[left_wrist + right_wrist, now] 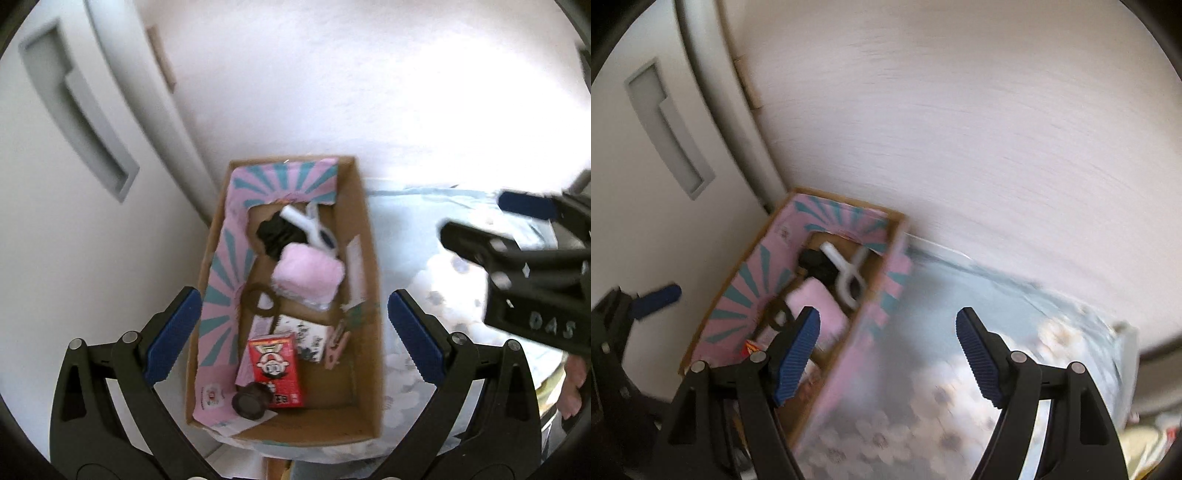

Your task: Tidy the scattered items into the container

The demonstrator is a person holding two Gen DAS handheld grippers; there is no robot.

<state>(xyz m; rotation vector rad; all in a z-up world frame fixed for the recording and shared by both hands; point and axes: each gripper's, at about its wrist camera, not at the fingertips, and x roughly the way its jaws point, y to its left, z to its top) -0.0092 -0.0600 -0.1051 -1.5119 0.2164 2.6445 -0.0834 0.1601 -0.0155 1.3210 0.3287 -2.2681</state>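
The open brown cardboard box with pink-and-teal lining (364, 236) is seen at centre on a pale blue flowered cloth (454, 291). A fluffy pink pad (306, 275), white plastic clip (314, 225) and red printed carton (275, 363) lie inside. The left gripper (291, 332) is spread wide, empty, above the box. The right gripper (886, 350), likewise released, is held at three o'clock.

A home, most likely a bedroom corner. A white cupboard door (66, 155) with a recessed grey handle (79, 110) fills the left of the frame, a plain white wall (332, 74) the top. At lower right lies a pale blue flowered cloth (942, 387), like bedding, bearing a cardboard box (364, 229) of small personal items.
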